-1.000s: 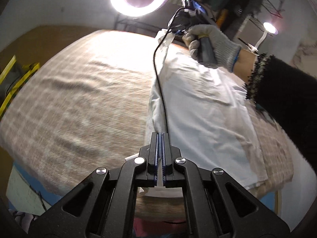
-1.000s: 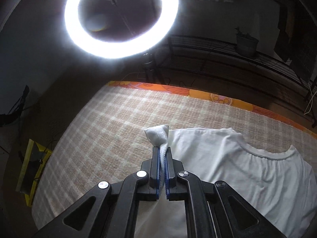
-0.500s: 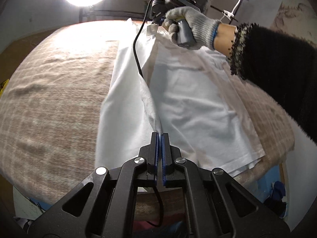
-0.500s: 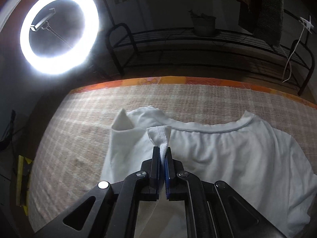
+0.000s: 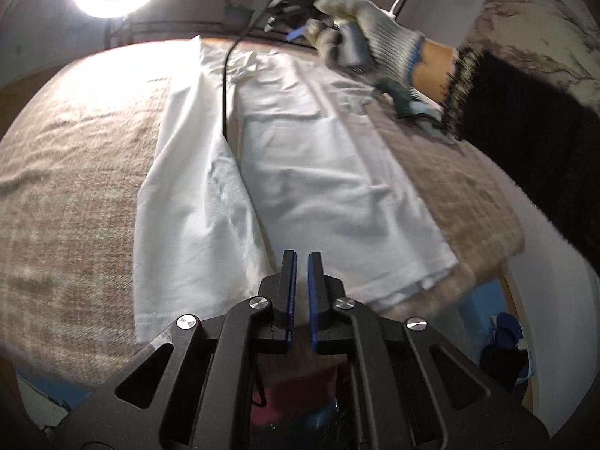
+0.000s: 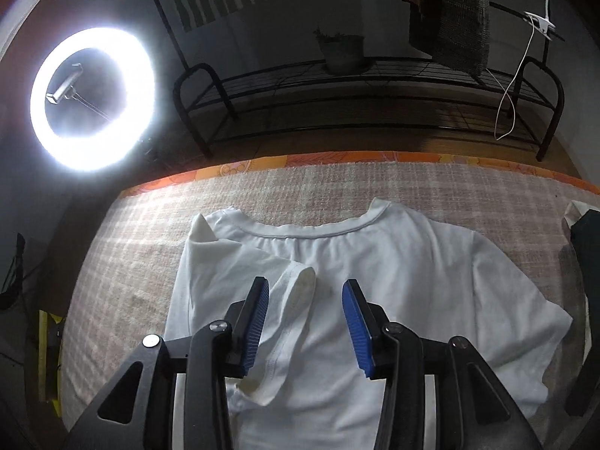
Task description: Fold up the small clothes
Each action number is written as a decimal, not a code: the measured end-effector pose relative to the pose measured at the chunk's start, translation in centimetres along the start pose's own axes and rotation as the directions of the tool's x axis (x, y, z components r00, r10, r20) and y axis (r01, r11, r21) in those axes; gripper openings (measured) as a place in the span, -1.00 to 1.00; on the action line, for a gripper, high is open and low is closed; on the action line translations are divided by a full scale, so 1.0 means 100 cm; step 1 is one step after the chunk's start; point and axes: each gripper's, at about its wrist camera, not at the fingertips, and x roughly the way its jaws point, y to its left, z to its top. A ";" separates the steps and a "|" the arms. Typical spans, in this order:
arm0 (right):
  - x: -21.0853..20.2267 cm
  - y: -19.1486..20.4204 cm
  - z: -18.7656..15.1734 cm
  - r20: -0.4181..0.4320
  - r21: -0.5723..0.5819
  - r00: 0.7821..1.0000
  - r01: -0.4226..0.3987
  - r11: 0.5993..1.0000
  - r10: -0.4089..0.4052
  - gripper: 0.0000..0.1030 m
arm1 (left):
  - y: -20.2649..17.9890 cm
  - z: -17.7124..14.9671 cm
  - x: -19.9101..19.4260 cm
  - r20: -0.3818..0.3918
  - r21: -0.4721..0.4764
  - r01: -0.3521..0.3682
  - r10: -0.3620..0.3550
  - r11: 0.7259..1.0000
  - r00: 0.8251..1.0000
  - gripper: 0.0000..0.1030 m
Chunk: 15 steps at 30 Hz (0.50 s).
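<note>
A small white T-shirt (image 5: 307, 157) lies flat on the checked beige cloth, its left side folded over onto its middle. My left gripper (image 5: 302, 262) hovers at the shirt's hem with its jaws slightly apart and nothing between them. My right gripper (image 6: 305, 296) is open wide above the folded-in sleeve (image 6: 296, 300), below the collar (image 6: 318, 228). In the left wrist view the gloved hand holding the right gripper (image 5: 360, 26) is over the far collar end.
The checked beige cloth (image 6: 112, 262) covers the table, with an orange edge (image 6: 337, 159) at the far side. A ring light (image 6: 93, 97) and a black metal rack (image 6: 375, 86) stand behind. The table's near right corner (image 5: 498, 247) drops off to the floor.
Both grippers carried the shirt's left edge over onto its middle and then opened, letting go of the fabric. The sleeve now lies folded on the shirt.
</note>
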 end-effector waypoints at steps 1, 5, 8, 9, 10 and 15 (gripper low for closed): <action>-0.012 -0.004 -0.005 0.007 -0.006 1.000 -0.007 1.000 0.007 -0.16 | 0.001 -0.003 -0.008 0.007 0.006 0.018 -0.018 1.000 1.000 -0.91; -0.064 -0.028 -0.028 0.026 0.008 0.998 -0.065 0.998 0.065 -0.16 | 0.000 -0.010 -0.030 0.029 0.046 0.064 -0.065 0.997 0.997 -0.91; -0.102 -0.045 -0.052 0.032 0.033 0.993 -0.113 0.993 0.112 -0.15 | 0.002 -0.010 -0.049 0.067 0.070 0.055 -0.060 0.996 0.996 -0.91; -0.115 -0.049 -0.064 0.031 0.038 0.991 -0.134 0.990 0.133 -0.15 | 0.005 -0.010 -0.056 0.083 0.064 0.057 -0.062 0.996 0.995 -0.91; -0.126 -0.051 -0.073 0.032 0.042 0.988 -0.154 0.987 0.153 -0.15 | 0.009 -0.009 -0.059 0.090 0.055 0.061 -0.066 0.997 0.994 -0.91; -0.162 -0.044 -0.148 0.000 0.016 0.974 -0.227 0.974 0.227 -0.14 | 0.041 -0.005 -0.077 0.143 -0.043 0.027 -0.020 0.999 0.990 -0.91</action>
